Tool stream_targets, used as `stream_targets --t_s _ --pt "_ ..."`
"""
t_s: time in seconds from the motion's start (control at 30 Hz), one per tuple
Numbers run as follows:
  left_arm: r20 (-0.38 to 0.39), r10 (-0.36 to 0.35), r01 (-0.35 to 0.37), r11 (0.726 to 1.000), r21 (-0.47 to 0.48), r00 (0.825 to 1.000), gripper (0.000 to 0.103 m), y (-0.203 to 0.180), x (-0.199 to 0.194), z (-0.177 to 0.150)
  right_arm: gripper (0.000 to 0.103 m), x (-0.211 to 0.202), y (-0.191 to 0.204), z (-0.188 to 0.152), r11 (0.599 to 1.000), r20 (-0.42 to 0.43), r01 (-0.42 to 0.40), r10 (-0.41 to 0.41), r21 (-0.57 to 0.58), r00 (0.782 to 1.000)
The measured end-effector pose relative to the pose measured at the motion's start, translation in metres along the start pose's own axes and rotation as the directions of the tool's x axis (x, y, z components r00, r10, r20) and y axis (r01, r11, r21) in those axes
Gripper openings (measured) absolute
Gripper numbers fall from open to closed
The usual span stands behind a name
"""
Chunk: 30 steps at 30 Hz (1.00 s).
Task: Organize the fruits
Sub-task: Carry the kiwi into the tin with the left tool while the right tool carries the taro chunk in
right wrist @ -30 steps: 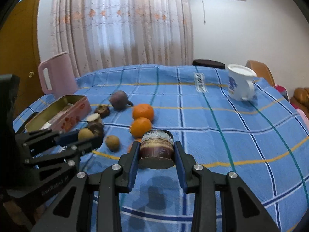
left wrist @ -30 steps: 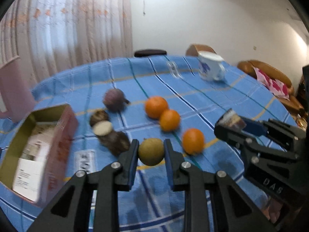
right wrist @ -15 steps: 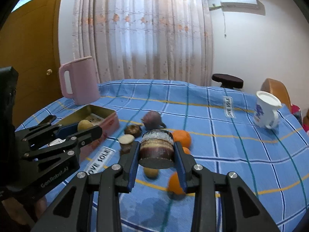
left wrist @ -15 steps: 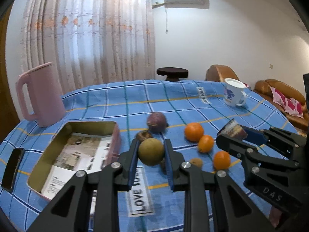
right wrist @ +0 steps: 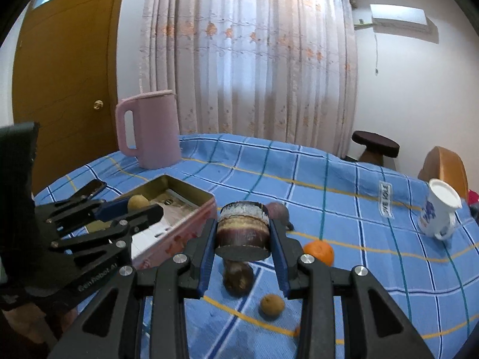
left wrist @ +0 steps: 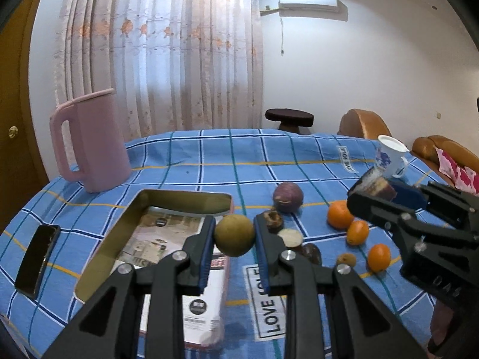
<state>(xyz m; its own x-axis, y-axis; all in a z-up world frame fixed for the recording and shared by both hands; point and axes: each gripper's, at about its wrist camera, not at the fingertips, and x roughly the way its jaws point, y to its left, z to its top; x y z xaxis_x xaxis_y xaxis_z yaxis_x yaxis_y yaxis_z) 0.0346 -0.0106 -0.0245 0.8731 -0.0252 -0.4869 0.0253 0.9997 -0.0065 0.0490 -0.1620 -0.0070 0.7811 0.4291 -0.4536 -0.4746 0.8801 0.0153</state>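
My left gripper (left wrist: 234, 240) is shut on a round yellow-brown fruit (left wrist: 234, 235) and holds it above the near right edge of an open gold tin box (left wrist: 155, 227). My right gripper (right wrist: 243, 236) is shut on a cut dark purple fruit piece (right wrist: 242, 228), held above the table right of the box (right wrist: 179, 206). On the blue checked cloth lie a purple fruit (left wrist: 288, 193), three oranges (left wrist: 339, 217), dark fruit halves (left wrist: 290, 237) and a small brown fruit (left wrist: 346, 259). The left gripper also shows in the right wrist view (right wrist: 131, 206).
A pink jug (left wrist: 89, 143) stands at the back left. A black phone (left wrist: 37, 260) lies left of the box. A white and blue mug (left wrist: 389, 157) stands at the far right. Chairs and a stool stand beyond the table.
Both grippers have risen and swung left with their fruit. The left one has gone from over the loose fruit to over the tin box.
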Motion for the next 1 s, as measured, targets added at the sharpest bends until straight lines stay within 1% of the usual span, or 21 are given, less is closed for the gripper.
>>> stream_targets --t_s 0.2,0.37,0.43,0.5,0.63,0.77,0.93,1.0 --pt "-0.004 0.031 -0.031 0.999 -0.011 1.0 0.027 0.015 0.002 0.002 0.037 0.01 0.014 0.018 0.999 0.01 -0.04 0.041 -0.028 0.999" --pt "-0.021 0.069 -0.07 0.997 -0.036 0.997 0.027 0.036 0.008 0.003 0.037 0.03 0.03 0.027 0.994 -0.007 -0.108 0.108 -0.032 0.994" --pt "-0.028 0.089 -0.091 0.995 -0.048 0.996 0.027 0.048 0.009 0.002 0.037 0.04 0.039 0.029 0.988 -0.02 -0.152 0.152 -0.03 0.988" --pt "-0.039 0.112 -0.114 0.991 -0.07 0.993 0.027 0.063 0.011 0.001 0.037 0.051 0.05 0.028 0.982 -0.039 -0.187 0.186 -0.03 0.982" --pt "-0.064 0.15 -0.156 0.983 -0.094 0.987 0.027 0.085 0.017 -0.004 0.037 0.073 0.071 0.022 0.973 -0.081 -0.226 0.222 -0.045 0.972" --pt "-0.086 0.173 -0.181 0.978 -0.105 0.981 0.027 0.099 0.021 -0.01 0.037 0.091 0.091 0.011 0.966 -0.124 -0.251 0.241 -0.069 0.963" --pt "-0.119 0.165 -0.179 0.977 -0.118 0.979 0.027 0.108 0.03 -0.016 0.037 0.106 0.102 0.005 0.962 -0.166 -0.26 0.244 -0.082 0.956" --pt "-0.124 0.172 -0.187 0.975 -0.121 0.977 0.027 0.11 0.032 -0.018 0.037 0.11 0.104 0.003 0.96 -0.183 -0.269 0.25 -0.084 0.951"
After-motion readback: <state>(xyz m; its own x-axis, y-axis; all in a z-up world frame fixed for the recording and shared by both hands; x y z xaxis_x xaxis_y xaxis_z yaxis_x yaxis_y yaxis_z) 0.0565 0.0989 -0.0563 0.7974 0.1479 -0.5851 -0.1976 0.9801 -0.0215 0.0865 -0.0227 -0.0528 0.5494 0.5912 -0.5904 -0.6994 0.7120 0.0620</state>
